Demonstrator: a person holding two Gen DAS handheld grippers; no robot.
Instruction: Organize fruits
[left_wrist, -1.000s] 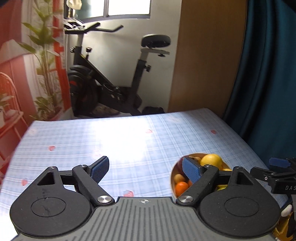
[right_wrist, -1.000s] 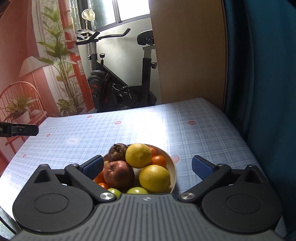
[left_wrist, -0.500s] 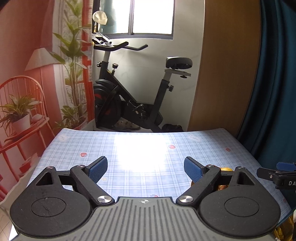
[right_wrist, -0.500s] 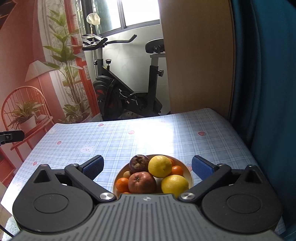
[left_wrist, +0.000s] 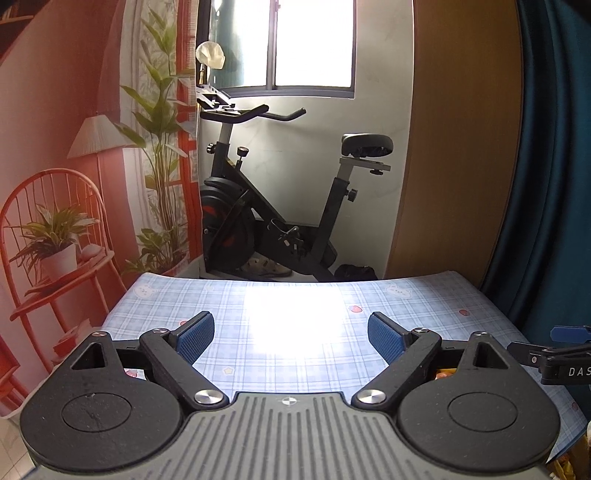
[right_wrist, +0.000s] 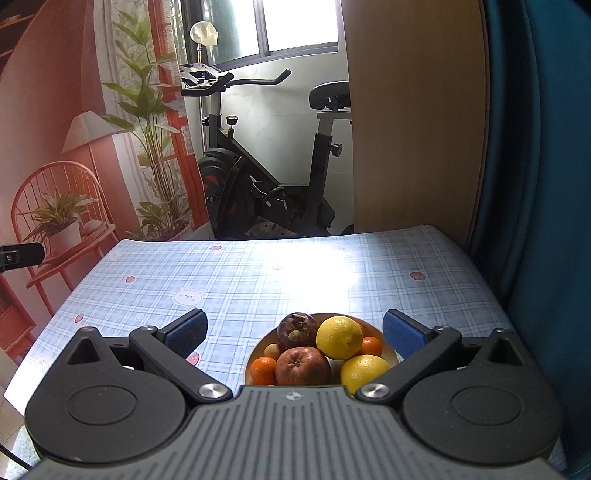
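**Fruit bowl at the near edge, both grippers empty**

A black exercise bike (right_wrist: 258, 177) stands beyond the worktop (right_wrist: 258, 280), covered in a blue checked cloth. The round cream bowl (right_wrist: 388, 353) sits near the front edge, piled with two yellow lemons (right_wrist: 340, 338), a red apple (right_wrist: 303, 366), small oranges (right_wrist: 263, 370) and a dark purple fruit (right_wrist: 297, 328). The right gripper (right_wrist: 294, 334) hangs just above it, jaws wide apart. The left gripper (left_wrist: 291, 338) — jaws apart too — holds nothing.
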